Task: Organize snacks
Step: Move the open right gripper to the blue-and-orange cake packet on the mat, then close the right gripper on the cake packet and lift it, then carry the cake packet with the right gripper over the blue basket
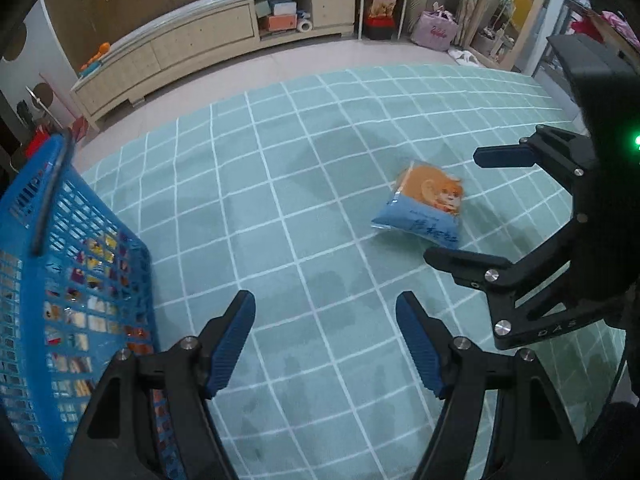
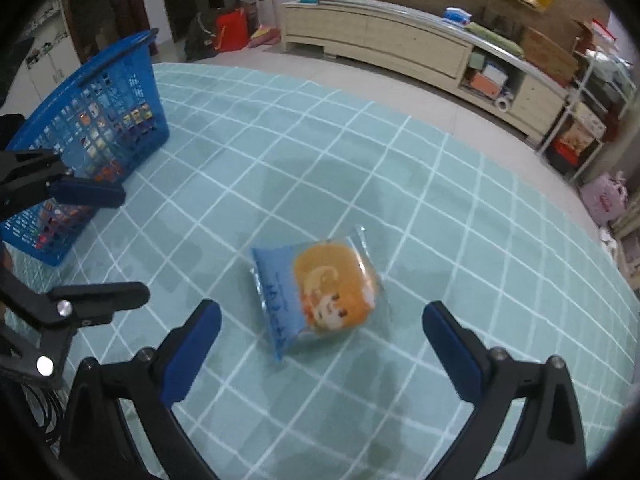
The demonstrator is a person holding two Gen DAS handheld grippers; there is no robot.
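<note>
From the left wrist camera, the left gripper (image 1: 325, 338) points down at a teal rug (image 1: 280, 184) crossed by white grid lines. Its two blue-padded fingers (image 1: 230, 344) stand well apart with only bare rug between them, so it is released and grasps nothing. A snack packet (image 1: 426, 205), blue with an orange cartoon face, lies flat on the rug, farther off and to the right of these tongs, clear of both pads. The right gripper (image 1: 460, 208) reaches in from the right edge, its two fingers spread, the packet just beside and slightly left of their tips. At the near left stands a blue basket (image 1: 60, 280), with mixed snack wrappers visible through its lattice wall. A long pale cabinet (image 1: 208, 36) lines the far wall.

From the right wrist camera, the right gripper (image 2: 322, 320) is spread wide and empty. The snack packet (image 2: 320, 296) lies on the rug (image 2: 440, 200) almost midway between its fingertips and a little beyond them, touching neither pad. The left gripper (image 2: 100, 240) shows at the left edge, fingers parted. The blue basket (image 2: 96, 128) sits at the far left, well apart from the packet
</note>
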